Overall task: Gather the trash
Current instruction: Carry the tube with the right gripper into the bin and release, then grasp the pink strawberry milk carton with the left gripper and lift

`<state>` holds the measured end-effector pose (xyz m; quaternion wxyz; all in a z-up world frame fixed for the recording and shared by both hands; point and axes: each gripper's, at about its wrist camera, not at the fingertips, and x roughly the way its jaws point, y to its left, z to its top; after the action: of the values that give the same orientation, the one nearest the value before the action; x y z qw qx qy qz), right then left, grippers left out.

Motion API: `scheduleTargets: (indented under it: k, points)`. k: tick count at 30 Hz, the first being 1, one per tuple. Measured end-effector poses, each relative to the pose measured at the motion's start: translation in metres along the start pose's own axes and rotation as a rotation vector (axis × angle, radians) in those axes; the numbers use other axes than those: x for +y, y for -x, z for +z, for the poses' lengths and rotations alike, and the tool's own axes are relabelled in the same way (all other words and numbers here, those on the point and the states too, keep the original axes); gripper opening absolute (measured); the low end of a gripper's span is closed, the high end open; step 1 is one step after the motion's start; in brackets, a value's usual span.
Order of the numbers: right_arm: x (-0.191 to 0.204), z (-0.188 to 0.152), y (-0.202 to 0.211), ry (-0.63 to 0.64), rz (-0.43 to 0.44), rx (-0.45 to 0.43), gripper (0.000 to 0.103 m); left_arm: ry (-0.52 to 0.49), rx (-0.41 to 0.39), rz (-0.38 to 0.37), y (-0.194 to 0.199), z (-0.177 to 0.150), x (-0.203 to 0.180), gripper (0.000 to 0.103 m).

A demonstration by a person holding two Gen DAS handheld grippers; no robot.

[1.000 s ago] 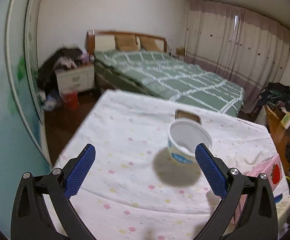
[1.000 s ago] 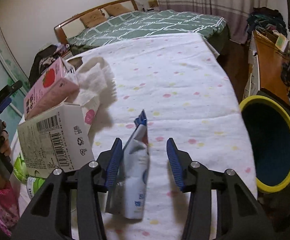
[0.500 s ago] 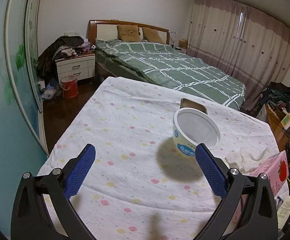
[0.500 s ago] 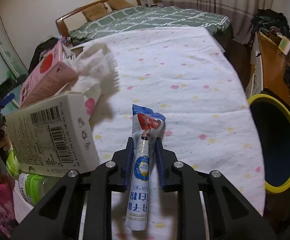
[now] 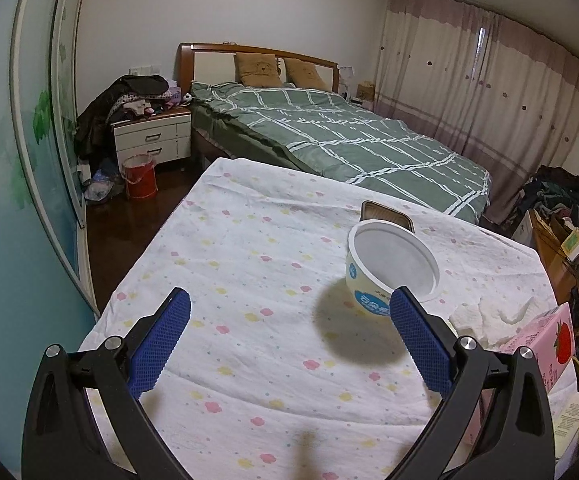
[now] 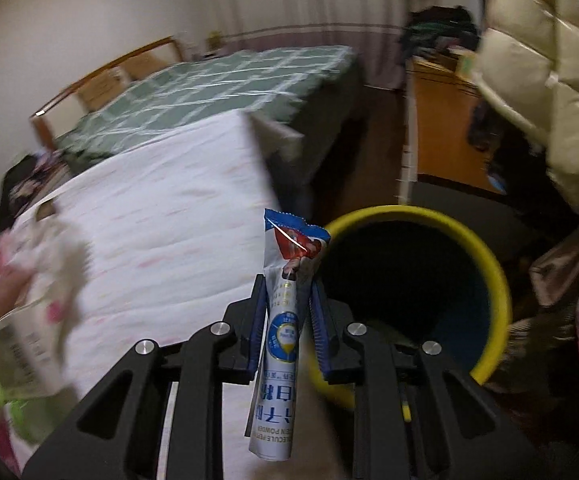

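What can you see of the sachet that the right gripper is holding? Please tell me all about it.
The sachet is a long, narrow stick pack of glossy foil or plastic, white and blue with printed text and a red picture near its crumpled blue top. It stands roughly upright, clamped about mid-length between the blue pads of the right gripper, whose jaws are shut on it. It hangs clear of the table, beside the yellow-rimmed bin.

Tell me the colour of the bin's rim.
Yellow: the bin has a yellow rim and a dark inside, best seen in the right wrist view.
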<state>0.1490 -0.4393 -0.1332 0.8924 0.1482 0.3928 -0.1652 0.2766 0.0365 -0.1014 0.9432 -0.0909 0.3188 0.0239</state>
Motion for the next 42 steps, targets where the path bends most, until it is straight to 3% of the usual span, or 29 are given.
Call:
scheduleTargets:
  k: [5, 11, 16, 20, 25, 29, 34, 38, 42]
  points:
    - [-0.047, 0.01, -0.037, -0.064, -0.1, 0.054, 0.022, 0.001, -0.001, 0.002, 0.0, 0.0, 0.0, 0.098]
    - [-0.066, 0.006, -0.066, -0.114, -0.128, 0.1, 0.023, 0.002, 0.005, 0.002, -0.002, 0.0, -0.001, 0.098]
    - [-0.072, 0.002, -0.074, -0.134, -0.143, 0.112, 0.039, -0.005, 0.009, 0.001, -0.003, -0.001, -0.003, 0.098]
    - [-0.076, 0.002, -0.066, -0.152, -0.15, 0.094, 0.04, -0.002, 0.007, 0.0, -0.003, -0.001, -0.003, 0.098]
    - [-0.04, 0.012, -0.03, -0.118, -0.047, 0.011, 0.054, -0.005, 0.007, 0.001, -0.003, -0.002, -0.004, 0.098]
    - [0.012, 0.028, -0.011, -0.059, 0.069, -0.073, 0.056, -0.014, 0.001, -0.001, -0.001, -0.002, -0.005, 0.098]
    - [0.06, 0.038, -0.018, -0.047, 0.13, -0.131, 0.057, -0.01, -0.005, 0.005, 0.0, -0.003, -0.004, 0.098]
    - [0.08, 0.034, -0.029, -0.003, 0.071, -0.155, 0.057, -0.018, -0.002, 0.015, -0.001, -0.003, -0.005, 0.098]
    - [0.07, 0.033, -0.034, -0.02, 0.037, -0.161, 0.063, -0.048, -0.01, -0.011, 0.003, -0.004, -0.014, 0.098]
